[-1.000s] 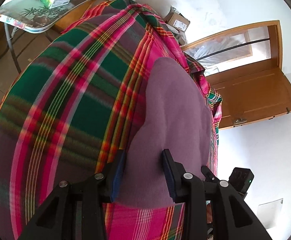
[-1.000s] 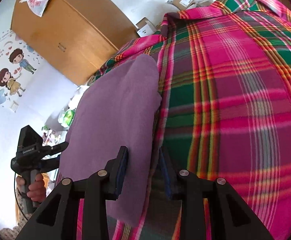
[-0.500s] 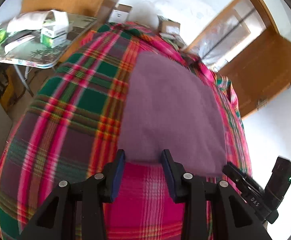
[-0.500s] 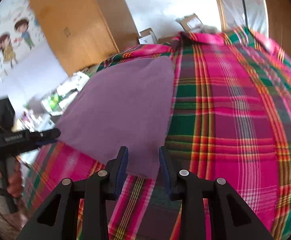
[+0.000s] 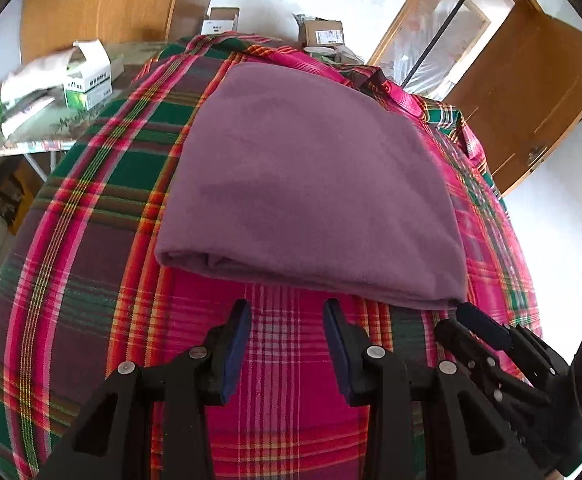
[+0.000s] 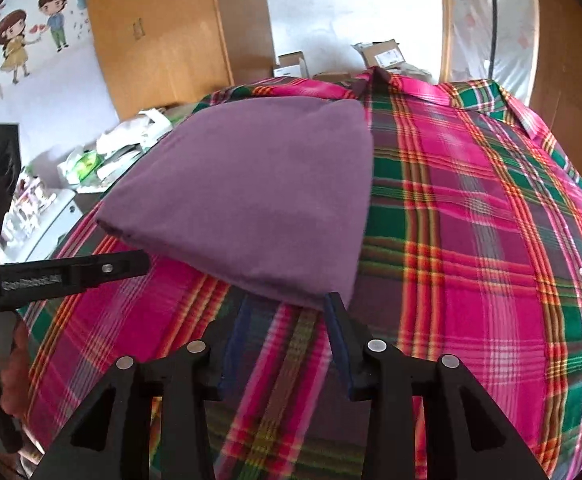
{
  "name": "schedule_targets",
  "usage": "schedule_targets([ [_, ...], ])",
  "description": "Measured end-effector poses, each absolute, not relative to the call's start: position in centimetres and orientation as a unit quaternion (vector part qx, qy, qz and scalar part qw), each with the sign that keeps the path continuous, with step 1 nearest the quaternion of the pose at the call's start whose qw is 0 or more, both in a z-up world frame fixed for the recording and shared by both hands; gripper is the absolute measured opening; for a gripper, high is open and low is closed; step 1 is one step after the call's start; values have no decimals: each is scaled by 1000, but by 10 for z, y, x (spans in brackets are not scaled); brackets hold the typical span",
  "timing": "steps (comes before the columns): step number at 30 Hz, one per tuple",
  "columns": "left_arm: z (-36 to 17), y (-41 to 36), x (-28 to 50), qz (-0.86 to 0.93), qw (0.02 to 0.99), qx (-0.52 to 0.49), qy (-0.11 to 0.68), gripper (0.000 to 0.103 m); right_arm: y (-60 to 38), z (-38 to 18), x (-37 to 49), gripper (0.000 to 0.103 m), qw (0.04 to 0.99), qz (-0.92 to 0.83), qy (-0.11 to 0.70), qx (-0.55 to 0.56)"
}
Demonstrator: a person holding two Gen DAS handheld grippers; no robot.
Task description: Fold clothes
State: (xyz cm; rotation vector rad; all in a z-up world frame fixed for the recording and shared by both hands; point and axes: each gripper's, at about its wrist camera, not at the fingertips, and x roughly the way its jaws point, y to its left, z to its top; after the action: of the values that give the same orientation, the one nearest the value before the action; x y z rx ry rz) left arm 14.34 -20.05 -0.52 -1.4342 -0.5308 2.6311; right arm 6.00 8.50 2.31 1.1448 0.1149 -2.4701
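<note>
With my left claw (image 5: 287, 324) and right claw (image 6: 287, 316) both apart and empty, I'd judge the folded purple garment (image 5: 307, 184) on the plaid cloth (image 5: 91, 280) wants only its near edge squaring

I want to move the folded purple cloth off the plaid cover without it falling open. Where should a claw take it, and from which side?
Take the folded purple cloth at its near edge, toward the corner where the stacked layers show. Come in low and level from the near side, over the pink and green plaid cover, with one finger under the stack. It likely stays together that way.
</note>
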Motion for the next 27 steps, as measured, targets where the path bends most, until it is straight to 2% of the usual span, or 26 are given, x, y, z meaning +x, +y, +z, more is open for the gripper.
schedule_targets([
  [15,-9,-182,149,894,-6,-437,-99,37,64,9,67,43,159,-891,82,418],
  [16,-10,-181,149,895,-7,-435,-96,37,63,10,67,46,155,-891,84,417],
  [17,-10,-180,149,896,-9,-434,-93,37,63,10,66,54,147,-892,87,418],
  [19,-10,-180,149,898,-10,-431,-91,37,64,10,64,61,135,-894,85,419],
  [23,-11,-183,148,899,-16,-425,-104,37,67,9,61,68,127,-893,73,425],
  [27,-13,-176,146,906,-26,-415,-78,37,67,9,61,69,125,-893,71,426],
])
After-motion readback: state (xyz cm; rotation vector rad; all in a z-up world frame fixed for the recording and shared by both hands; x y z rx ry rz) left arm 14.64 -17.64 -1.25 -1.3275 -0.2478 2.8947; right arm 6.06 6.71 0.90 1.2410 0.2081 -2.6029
